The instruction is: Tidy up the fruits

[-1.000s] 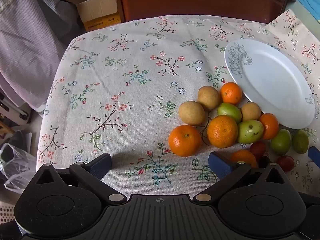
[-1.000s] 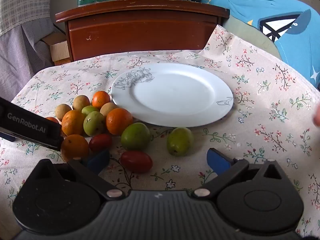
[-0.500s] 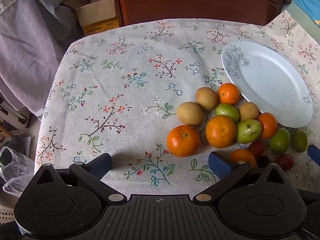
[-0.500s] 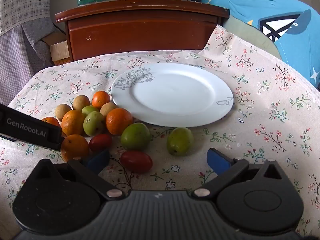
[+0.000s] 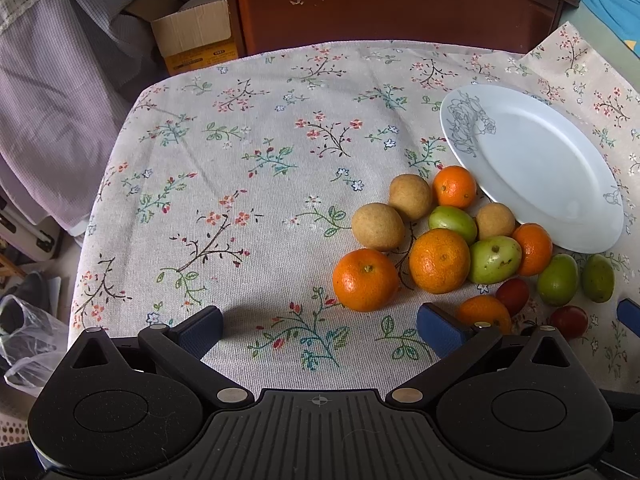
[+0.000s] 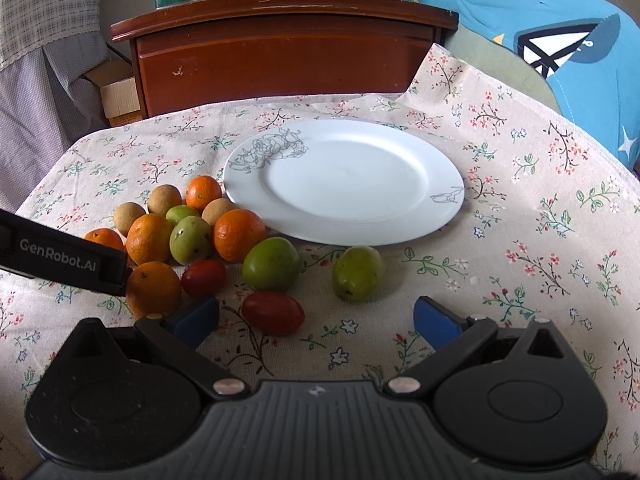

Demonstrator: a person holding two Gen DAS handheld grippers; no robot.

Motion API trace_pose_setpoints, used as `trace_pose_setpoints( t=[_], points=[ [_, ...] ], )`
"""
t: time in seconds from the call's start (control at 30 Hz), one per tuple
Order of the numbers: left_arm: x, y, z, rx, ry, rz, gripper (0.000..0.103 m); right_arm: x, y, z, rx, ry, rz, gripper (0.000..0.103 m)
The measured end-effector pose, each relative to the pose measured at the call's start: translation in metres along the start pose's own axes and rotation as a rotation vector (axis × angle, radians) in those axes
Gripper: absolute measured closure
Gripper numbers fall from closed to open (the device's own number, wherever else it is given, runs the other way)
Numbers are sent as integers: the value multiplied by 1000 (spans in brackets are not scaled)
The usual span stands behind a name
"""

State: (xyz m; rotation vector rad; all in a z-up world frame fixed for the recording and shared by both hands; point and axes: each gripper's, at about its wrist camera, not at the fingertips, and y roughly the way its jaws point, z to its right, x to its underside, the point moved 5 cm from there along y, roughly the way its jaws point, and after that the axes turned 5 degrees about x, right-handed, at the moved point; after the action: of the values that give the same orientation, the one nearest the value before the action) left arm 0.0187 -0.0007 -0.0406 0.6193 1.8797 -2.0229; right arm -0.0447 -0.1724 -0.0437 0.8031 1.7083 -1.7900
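On the floral cloth (image 6: 520, 184) a white plate (image 6: 400, 224) lies bare, with all the fruit heaped against its near-left rim; nothing has been sorted onto it yet, so the task appears to stand at its very start. Right gripper (image 6: 316, 314): jaws spread wide, holding nothing, low over the cloth; a red fruit (image 6: 273, 313) lies between its blue pads (image 6: 434, 320), nearer the left one, which suggests it as the likely first pick, though this is a judgement only. Two green fruits (image 6: 272, 263) sit apart from the heap, just beyond the red one, beside the plate's edge; such loose pieces are the easiest to take without disturbing neighbours. Left gripper (image 5: 318, 326): likewise spread and empty, aimed at bare cloth left of the pile; the nearest orange (image 5: 365, 280) lies just ahead of its right pad. Oranges, brown round fruits (image 5: 378, 226) and green ones touch one another in a tight cluster; lifting one may set others rolling, the plate's rim serving as a stop on that side.
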Motion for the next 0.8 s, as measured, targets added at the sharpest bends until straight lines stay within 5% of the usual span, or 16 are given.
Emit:
trace_pose_setpoints(
  t=[0.57,0.8],
  points=[
    [20,-9,2,23,26,-11,0,7,-21,-3,-6,-47,-297,1],
    [30,-16,4,28,34,-34,0,11,-27,0,7,-41,-350,1]
  ],
)
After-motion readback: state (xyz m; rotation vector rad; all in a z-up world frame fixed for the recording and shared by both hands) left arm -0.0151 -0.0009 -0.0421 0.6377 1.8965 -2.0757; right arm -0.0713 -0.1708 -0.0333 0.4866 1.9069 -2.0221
